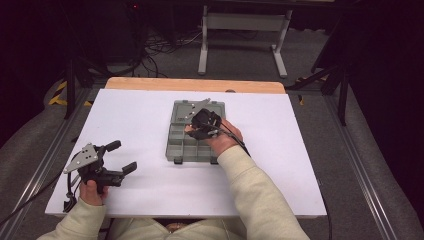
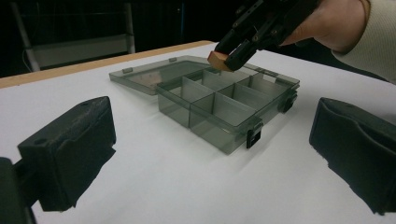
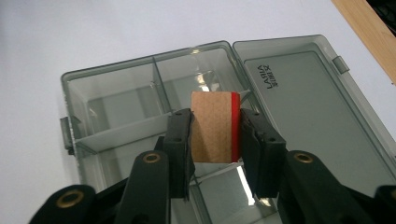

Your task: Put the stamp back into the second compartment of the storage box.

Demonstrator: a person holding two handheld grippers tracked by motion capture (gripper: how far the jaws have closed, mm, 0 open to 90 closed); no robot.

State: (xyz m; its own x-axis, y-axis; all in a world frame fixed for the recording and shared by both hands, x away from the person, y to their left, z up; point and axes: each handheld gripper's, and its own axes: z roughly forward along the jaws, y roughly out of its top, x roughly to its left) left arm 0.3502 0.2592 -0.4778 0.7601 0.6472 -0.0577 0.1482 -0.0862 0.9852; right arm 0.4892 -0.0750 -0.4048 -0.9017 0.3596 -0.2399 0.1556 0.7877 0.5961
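Right gripper (image 3: 215,135): clamped on block (image 3: 214,126), over open box (image 3: 116,112) | Left gripper (image 1: 116,159): jaws apart, empty, box ahead.

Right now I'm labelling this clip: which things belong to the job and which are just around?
In the job:
- right gripper, shut on the tan block
- open compartment box, which the block hangs over

Just around:
- left gripper, open, apart from the box
- white table
- metal stand behind

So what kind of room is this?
Probably a lab or recording studio: a white table on metal rails, dark surroundings with cables on the floor, and a person's camera-carrying left gripper.
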